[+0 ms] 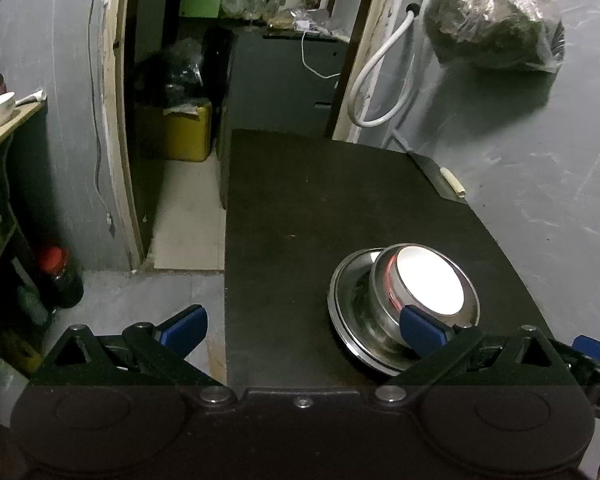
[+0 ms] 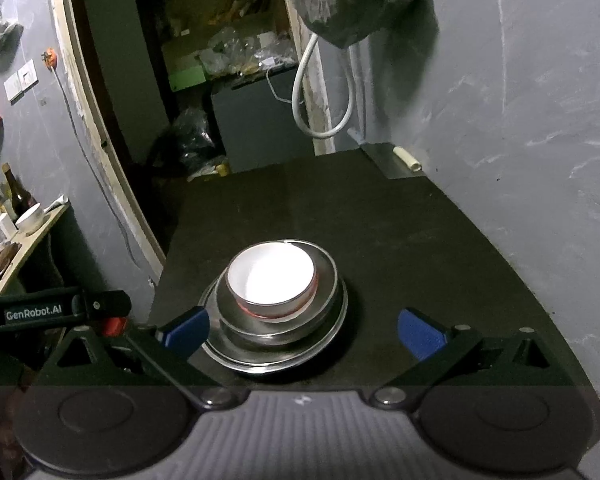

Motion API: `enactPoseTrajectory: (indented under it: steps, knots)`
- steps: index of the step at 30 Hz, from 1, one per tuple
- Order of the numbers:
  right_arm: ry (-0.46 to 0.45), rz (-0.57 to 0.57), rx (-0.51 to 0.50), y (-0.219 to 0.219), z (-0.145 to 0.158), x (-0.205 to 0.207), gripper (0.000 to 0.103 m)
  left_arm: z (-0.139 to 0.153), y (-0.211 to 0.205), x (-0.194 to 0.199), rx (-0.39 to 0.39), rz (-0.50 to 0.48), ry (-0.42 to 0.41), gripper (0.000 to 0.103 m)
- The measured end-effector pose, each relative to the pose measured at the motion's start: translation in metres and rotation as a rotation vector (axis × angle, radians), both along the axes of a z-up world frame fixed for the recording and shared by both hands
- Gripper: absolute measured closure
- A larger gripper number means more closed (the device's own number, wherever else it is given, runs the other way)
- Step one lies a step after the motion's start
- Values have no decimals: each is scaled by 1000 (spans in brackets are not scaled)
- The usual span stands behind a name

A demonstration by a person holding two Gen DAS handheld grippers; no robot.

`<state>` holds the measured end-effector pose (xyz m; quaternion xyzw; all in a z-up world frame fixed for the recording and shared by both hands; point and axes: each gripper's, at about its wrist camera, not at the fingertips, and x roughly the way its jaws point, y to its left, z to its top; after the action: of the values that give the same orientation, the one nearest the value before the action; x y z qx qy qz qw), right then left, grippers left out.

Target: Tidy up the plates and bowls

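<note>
The white bowl [image 2: 271, 278] sits nested in a steel bowl [image 2: 278, 320] on a steel plate [image 2: 276, 360], stacked to save room on the dark surface [image 2: 400, 240]. Just ahead of the right gripper [image 2: 303, 332], between its wide, empty fingers; the left gripper [image 1: 302, 330], equally wide, holds nothing.

Both grippers point downward at a slant. The left gripper [image 1: 302, 330] has its jaws spread wide, nothing between the blue pads [image 1: 184, 326]. The right gripper [image 2: 304, 330] is likewise spread wide and grips nothing.
</note>
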<state>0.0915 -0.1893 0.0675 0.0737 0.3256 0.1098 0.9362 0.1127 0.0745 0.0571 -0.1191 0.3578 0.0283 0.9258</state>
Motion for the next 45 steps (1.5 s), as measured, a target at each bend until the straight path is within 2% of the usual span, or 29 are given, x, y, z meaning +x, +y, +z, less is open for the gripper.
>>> enactPoseTrajectory:
  steps: [11,17,21,32,36,45]
  knots:
    - [-82,-101,8,-5,7,-38,0,15,3,-37,32,-14,-156,1]
    - [-99,-110,30,-11,9,-44,0,15,3,-46,22,1,-144,1]
    - [-104,-98,41,-14,12,-49,0,21,3,-60,44,31,-182,1]
    - [-95,-50,-7,-32,19,-82,0,24,-10,-99,52,145,-167,1]
    - [-69,-31,-7,-37,14,-88,0,19,-15,-110,35,163,-154,1]
    - [-52,10,3,-46,9,-96,0,21,-25,-120,57,183,-155,1]
